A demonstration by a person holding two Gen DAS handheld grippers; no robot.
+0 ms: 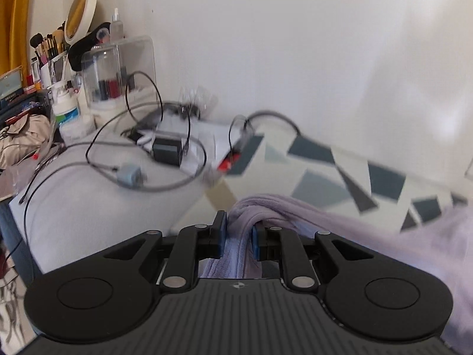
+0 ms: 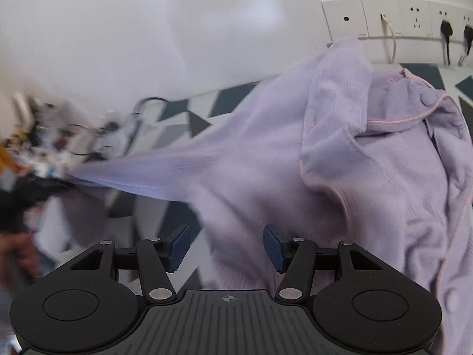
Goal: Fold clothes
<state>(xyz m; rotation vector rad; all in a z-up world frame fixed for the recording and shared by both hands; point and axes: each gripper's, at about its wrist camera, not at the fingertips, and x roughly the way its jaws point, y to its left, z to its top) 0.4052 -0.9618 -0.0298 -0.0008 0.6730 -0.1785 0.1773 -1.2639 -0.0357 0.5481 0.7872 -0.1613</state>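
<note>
The lavender garment (image 2: 340, 153) is the landmark here: a soft ribbed top with pink piping along its collar, lying on a bed cover (image 1: 319, 174) printed with dark triangles.

Only the left wrist view shows the grip. The left gripper (image 1: 239, 236) has its blue pads pressed together on a bunched fold of the garment (image 1: 266, 207), and the cloth runs from there off to the right edge of the picture. Left of that fold, this view also takes in a grey cushion-like surface with looping black cables (image 1: 142, 136), a dark charger block (image 1: 167, 151) and a small grey plug (image 1: 130, 174). Farther left, against the white wall, stand a clear organiser (image 1: 118, 68), a round mirror (image 1: 80, 14), make-up brushes (image 1: 48, 44) and a white bottle (image 1: 66, 108).

Only the right wrist view shows the body of the garment: collar, a button, and a long stretch pulled taut toward the blurred clutter at the left. The right gripper (image 2: 226, 251) stands spread, with its pads apart and pinching nothing; the cloth lies just beyond them. Above the garment, a row of wall sockets (image 2: 399, 17) carries a white cable and two black plugs. At the left edge a blurred hand (image 2: 17, 257) shows.
</note>
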